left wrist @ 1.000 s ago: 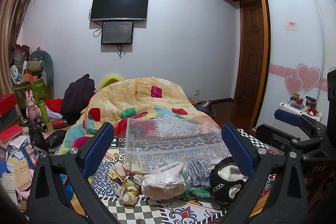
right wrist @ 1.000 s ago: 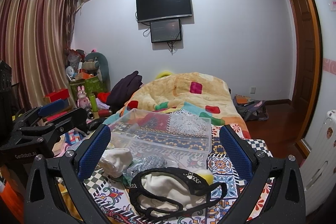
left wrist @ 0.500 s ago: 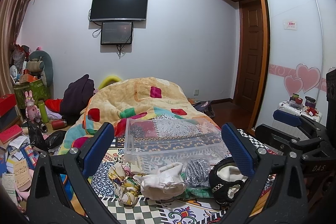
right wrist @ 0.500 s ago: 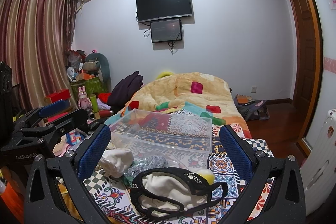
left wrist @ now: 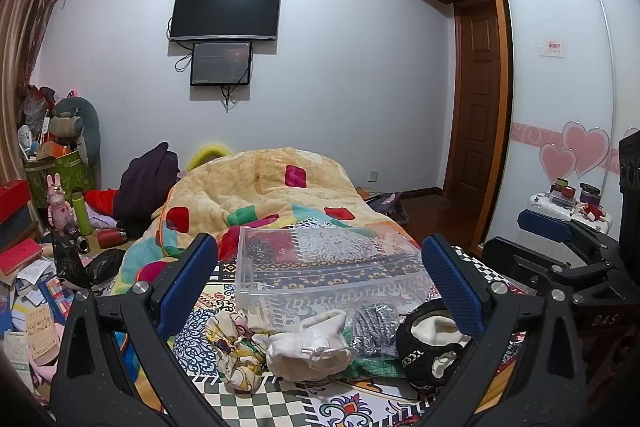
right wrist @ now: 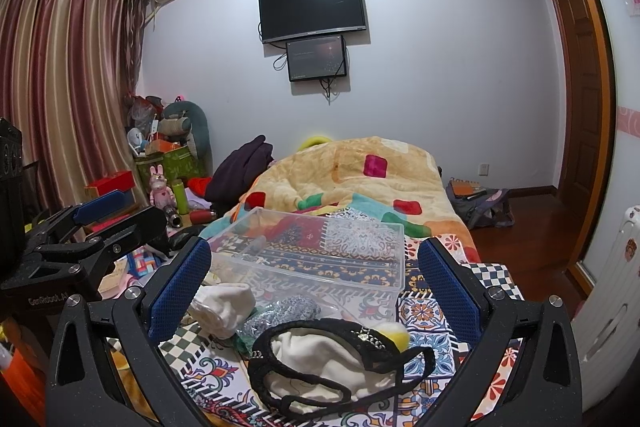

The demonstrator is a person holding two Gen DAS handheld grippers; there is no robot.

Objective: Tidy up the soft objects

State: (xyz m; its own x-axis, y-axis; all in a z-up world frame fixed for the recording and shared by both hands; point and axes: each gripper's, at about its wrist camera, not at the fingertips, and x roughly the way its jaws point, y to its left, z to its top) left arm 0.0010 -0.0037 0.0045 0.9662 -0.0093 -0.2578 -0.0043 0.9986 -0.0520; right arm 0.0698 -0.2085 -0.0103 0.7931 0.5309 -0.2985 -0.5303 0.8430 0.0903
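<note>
A clear plastic bin stands empty on the patterned bedspread; it also shows in the right wrist view. In front of it lie soft items: a floral cloth, a white cloth bundle, a grey knit piece in a clear bag and a black fleece-lined hat. In the right wrist view the hat is nearest, with the white bundle to its left. My left gripper and right gripper are both open and empty, above the pile.
A yellow patchwork quilt is heaped behind the bin. Boxes, toys and papers crowd the left side. A wardrobe with sliding doors and a door stand on the right. The other gripper is at the right edge.
Both grippers have edged slightly forward and lower toward the pile. Nothing has been taken hold of.
</note>
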